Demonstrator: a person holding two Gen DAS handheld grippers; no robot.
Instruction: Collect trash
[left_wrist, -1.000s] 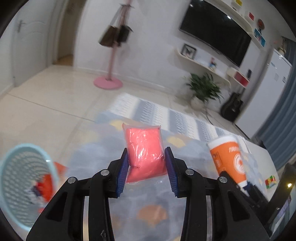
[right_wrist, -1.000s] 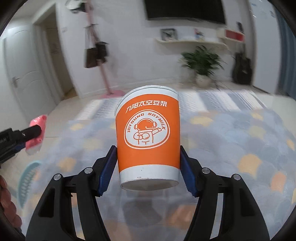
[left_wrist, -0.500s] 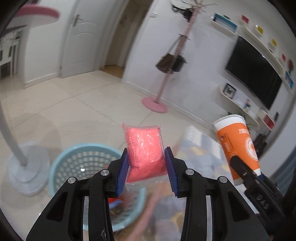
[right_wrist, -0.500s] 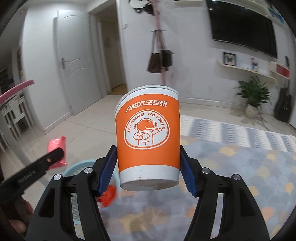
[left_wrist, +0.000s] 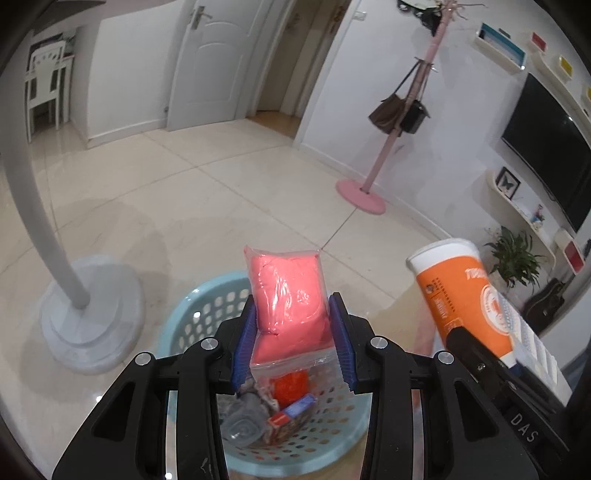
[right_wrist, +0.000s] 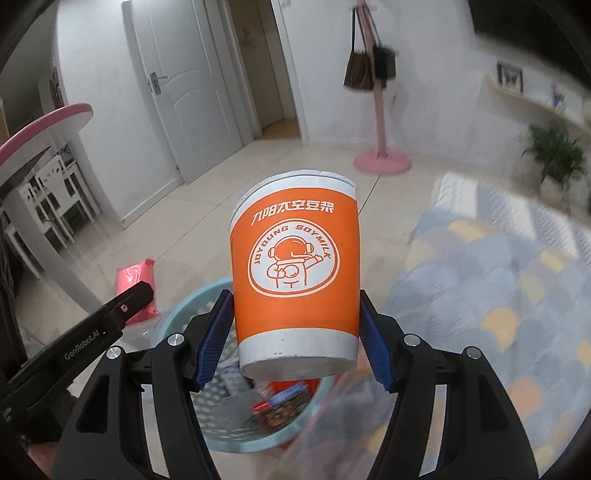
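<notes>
In the left wrist view, the left gripper angles downward with its blue-padded jaws drawn fairly close, pressing both sides of a clear plastic bag filled with pink-red putty. The bag stands upright between the pads, its sealed clear end at six o'clock. Directly below it sits a round pale-blue perforated plastic basket on the cream tiled floor; a grey crumpled wrapper, a small red and blue carton and a red scrap lie inside. At three o'clock the right gripper carries an orange and white paper soy-milk cup, tilted with its rim toward eleven o'clock. A white lamp base stands at nine o'clock, a pink coat stand at one o'clock.

In the right wrist view, the right gripper also tips downward, its jaws spread wide and clamped against the cup's lower wall, the cup upright above the basket. At nine o'clock the left gripper reaches in, holding the pink bag beside the basket's rim. A patterned blue and yellow rug lies at three o'clock.
</notes>
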